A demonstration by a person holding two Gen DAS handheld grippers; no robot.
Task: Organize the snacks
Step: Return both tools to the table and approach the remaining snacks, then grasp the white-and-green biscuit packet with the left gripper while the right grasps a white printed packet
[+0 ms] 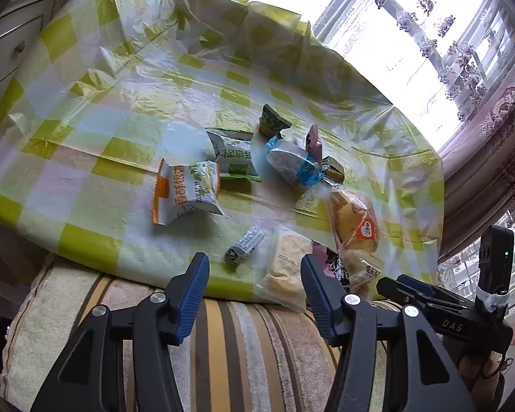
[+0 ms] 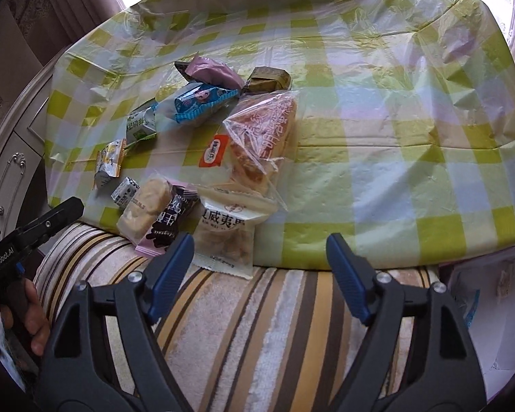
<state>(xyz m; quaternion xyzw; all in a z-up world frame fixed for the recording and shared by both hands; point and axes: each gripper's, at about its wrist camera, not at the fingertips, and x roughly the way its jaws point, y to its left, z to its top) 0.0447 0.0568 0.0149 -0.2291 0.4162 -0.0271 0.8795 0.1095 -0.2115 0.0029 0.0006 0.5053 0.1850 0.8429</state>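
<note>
Several wrapped snacks lie scattered on a green-checked plastic tablecloth point(image 1: 86, 110). In the left wrist view: an orange-and-white pack point(image 1: 185, 192), a green-and-white pack point(image 1: 233, 154), a blue-and-white pack point(image 1: 292, 163), a bread bag point(image 1: 353, 223), a pale cake point(image 1: 285, 264) and a small black-and-white candy point(image 1: 245, 243). My left gripper point(image 1: 254, 271) is open and empty, just short of the near table edge. My right gripper point(image 2: 259, 250) is open and empty, beside a white pastry pack point(image 2: 225, 237). The bread bag point(image 2: 261, 137) and blue pack point(image 2: 202, 103) lie beyond it.
A striped cushion point(image 2: 257, 326) lies under both grippers at the table's near edge. A white cabinet point(image 1: 7, 48) stands to the left, and curtained windows point(image 1: 446, 34) to the right. The tablecloth point(image 2: 412, 120) stretches to the right of the snacks.
</note>
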